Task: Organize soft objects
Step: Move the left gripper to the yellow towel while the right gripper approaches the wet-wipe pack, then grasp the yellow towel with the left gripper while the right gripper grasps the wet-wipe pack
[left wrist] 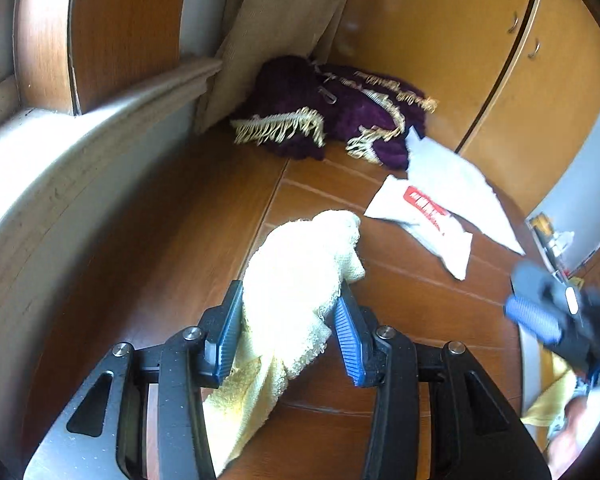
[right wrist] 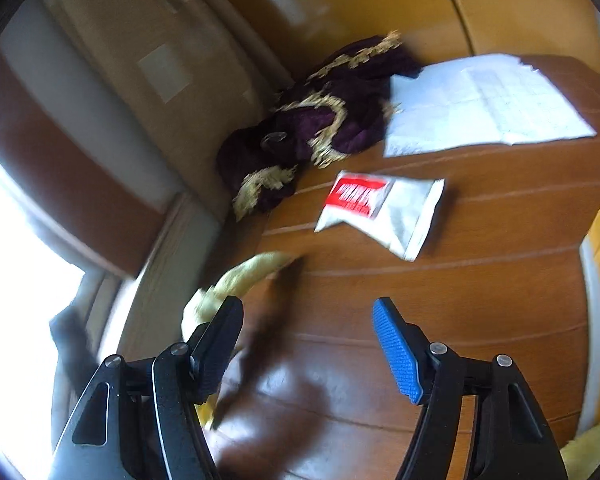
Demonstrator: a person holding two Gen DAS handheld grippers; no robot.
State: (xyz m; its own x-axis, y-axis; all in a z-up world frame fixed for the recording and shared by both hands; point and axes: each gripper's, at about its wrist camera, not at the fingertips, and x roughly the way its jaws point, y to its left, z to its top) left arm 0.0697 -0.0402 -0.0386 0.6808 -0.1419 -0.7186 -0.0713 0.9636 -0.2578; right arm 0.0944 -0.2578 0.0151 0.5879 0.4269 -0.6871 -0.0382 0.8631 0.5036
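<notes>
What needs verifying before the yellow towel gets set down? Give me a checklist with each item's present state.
1. Left hand-held gripper clamped on the yellow towel: ok.
2. Towel clear of the wooden table: cannot tell; its tail hangs below the fingers.
3. Right hand-held gripper open and holding nothing: ok.
4. Bare table between towel and white packet: ok.
5. Purple fringed cloth out of the way in the corner: ok.
6. Sharp views: not ok, the right wrist view is motion-blurred.
</notes>
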